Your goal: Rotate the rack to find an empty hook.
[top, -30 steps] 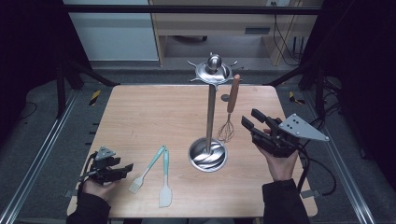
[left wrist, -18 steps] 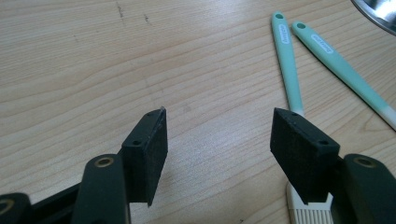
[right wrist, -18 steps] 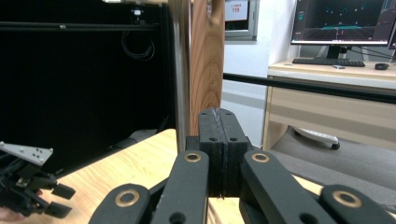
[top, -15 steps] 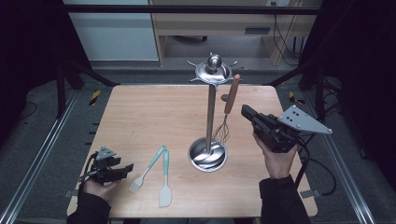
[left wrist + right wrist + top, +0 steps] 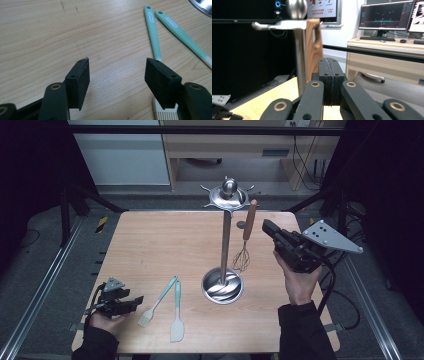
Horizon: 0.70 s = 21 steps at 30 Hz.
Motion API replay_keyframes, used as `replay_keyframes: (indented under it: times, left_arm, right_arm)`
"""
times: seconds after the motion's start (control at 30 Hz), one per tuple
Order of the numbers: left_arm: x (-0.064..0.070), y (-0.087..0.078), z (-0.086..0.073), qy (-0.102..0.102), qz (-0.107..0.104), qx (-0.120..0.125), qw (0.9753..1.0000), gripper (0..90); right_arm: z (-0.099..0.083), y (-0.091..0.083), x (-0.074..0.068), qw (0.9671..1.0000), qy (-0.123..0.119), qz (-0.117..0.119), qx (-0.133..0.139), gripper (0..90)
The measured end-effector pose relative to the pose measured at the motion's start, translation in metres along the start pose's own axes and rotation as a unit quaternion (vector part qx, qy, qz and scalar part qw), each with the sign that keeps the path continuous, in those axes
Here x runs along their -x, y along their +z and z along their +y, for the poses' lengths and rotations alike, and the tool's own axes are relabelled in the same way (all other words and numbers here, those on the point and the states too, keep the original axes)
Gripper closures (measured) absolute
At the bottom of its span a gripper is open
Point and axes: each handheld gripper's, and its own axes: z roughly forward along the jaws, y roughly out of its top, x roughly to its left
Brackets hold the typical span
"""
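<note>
Beside whisk, empty right gripper

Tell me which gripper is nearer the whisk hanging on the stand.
Right. The right gripper is raised just beside the whisk, jaws shut. The left gripper sits far off at the table's near left corner, by the brush.

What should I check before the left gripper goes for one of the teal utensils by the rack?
1. left gripper open: ok, jaws wide apart.
2. Pastry brush within its line: ok, bristle head lies at its right jaw.
3. Spatula apart from the brush: not ok, handles nearly touch at the top.
4. right gripper free: ok, shut on nothing.
5. Whisk hung on the utensil rack: ok.
6. Free rack hooks: cannot tell.
</note>
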Motion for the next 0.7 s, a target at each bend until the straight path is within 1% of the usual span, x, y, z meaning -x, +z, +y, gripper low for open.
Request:
replay_keyframes:
  times: [0.03, 0.2, 0.3, 0.4, 0.5, 0.6, 0.7]
  left_arm:
    - [0.000, 0.000, 0.000, 0.002, 0.001, -0.001, 1.0000, 36.3]
    - [0.001, 0.000, 0.000, 0.003, 0.002, -0.002, 1.0000, 36.3]
    - [0.001, 0.002, 0.000, 0.001, 0.001, -0.004, 1.0000, 36.3]
    - [0.001, 0.003, 0.000, 0.004, 0.001, -0.004, 1.0000, 36.3]
    - [0.001, 0.002, 0.000, 0.004, 0.000, -0.003, 1.0000, 36.3]
    - [0.001, 0.002, 0.000, 0.004, -0.001, -0.005, 1.0000, 36.3]
    - [0.001, 0.002, 0.000, 0.004, 0.000, -0.003, 1.0000, 36.3]
  right_arm:
    - [0.005, 0.001, 0.001, 1.0000, 0.002, -0.005, 0.002, 90.0]
    - [0.013, 0.003, 0.003, 1.0000, 0.000, -0.008, 0.005, 90.0]
    - [0.018, 0.006, 0.003, 0.9999, -0.001, -0.010, 0.003, 90.0]
    - [0.023, 0.010, 0.004, 0.9999, -0.004, -0.015, 0.001, 90.0]
    - [0.029, 0.012, 0.006, 0.9999, 0.002, -0.011, 0.006, 90.0]
    - [0.034, 0.016, 0.007, 0.9999, -0.002, -0.011, 0.001, 90.0]
    - [0.037, 0.021, 0.007, 1.0000, -0.006, -0.004, -0.005, 90.0]
